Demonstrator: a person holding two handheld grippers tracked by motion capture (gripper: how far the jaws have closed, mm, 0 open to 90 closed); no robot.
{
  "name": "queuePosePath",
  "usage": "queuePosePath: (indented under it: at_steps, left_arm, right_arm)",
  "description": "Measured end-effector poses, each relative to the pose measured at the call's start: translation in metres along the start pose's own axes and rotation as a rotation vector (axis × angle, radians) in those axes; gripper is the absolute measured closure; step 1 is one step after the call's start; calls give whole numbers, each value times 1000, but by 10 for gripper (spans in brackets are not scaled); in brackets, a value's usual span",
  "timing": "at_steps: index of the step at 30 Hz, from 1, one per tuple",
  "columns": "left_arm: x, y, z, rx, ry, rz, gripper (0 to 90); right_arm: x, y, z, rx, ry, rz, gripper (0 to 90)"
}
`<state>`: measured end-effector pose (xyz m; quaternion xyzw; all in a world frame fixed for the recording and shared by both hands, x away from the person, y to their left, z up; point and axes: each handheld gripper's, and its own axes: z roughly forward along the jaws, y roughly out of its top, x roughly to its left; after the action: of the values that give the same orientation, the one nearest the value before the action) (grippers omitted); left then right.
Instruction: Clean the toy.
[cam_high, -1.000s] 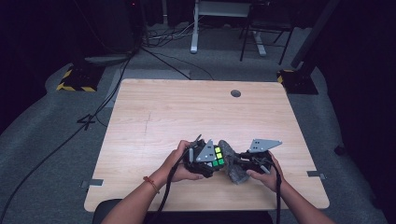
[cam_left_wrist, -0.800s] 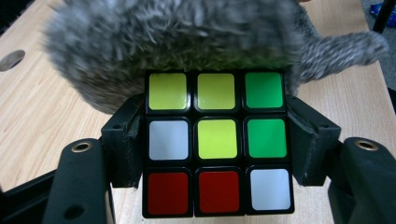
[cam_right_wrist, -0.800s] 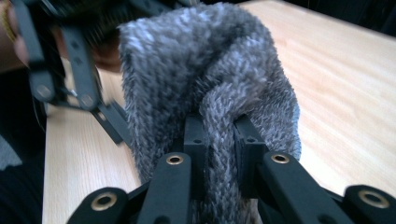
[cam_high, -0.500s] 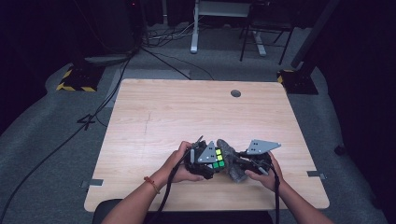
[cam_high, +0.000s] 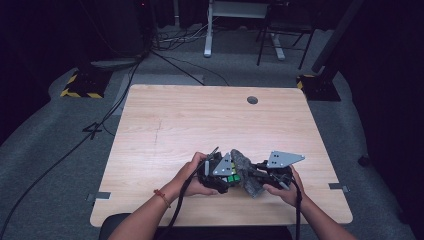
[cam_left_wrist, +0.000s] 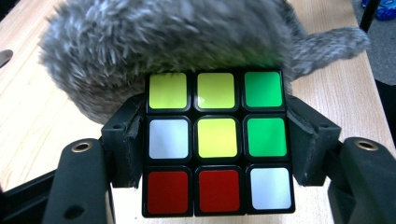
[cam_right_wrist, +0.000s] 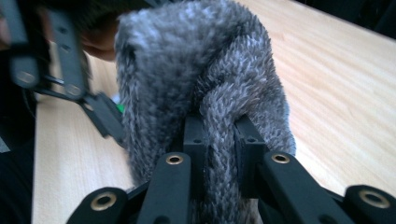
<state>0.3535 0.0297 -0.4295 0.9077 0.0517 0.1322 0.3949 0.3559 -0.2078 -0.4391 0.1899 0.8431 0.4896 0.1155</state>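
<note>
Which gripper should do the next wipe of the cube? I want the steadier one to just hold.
Right, probably. The right gripper is pinched on the grey cloth, which lies against the cube. The left gripper is clamped on the cube's sides, so it suits holding.

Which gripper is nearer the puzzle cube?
Left. The left gripper clamps the puzzle cube by its sides; the right gripper pinches the grey fuzzy cloth beside it.
</note>
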Motion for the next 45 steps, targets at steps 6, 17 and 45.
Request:
queuePosePath:
  at_steps: [6,17,45]
  left_arm:
    - [3,0,-6,-35,4,-19,333]
    - [5,-2,-5,1,16,-20,333]
    - [11,-15,8,129,36,-50,330]
  right_arm:
    - [-14,-21,18,144,-16,43,788]
    - [-5,-11,3,30,31,29,786]
    - [-23,-23,9,189,-65,24,766]
